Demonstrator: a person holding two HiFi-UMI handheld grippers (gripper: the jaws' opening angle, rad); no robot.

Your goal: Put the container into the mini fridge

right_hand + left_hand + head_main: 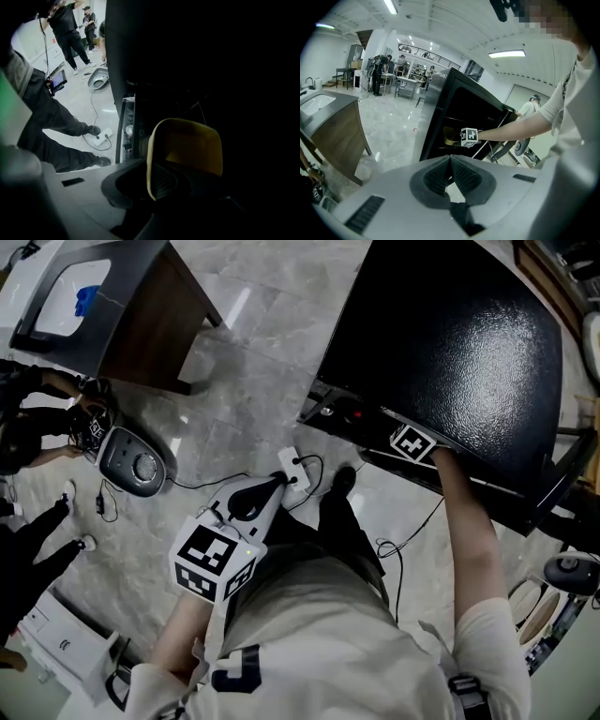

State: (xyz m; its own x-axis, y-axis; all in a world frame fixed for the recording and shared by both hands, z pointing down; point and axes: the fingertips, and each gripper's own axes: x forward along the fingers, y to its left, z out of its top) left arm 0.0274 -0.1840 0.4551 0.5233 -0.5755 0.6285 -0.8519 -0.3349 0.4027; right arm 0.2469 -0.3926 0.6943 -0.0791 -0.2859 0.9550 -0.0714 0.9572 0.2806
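Containers: one yellow plastic container (187, 145), inside the fridge's dark interior.
Fridges: one glossy black mini fridge (450, 343).
Right gripper (150, 180): clamped on the container's rim.
Left gripper (450, 159): jaws together, nothing between them.

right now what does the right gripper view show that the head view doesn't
Only the right gripper view: the yellow container, its rim pinched in the right claw, in a dark interior. Only the head view: the left claw held low over the floor, and a wooden table. Both: the black mini fridge and the white power strip on the floor.
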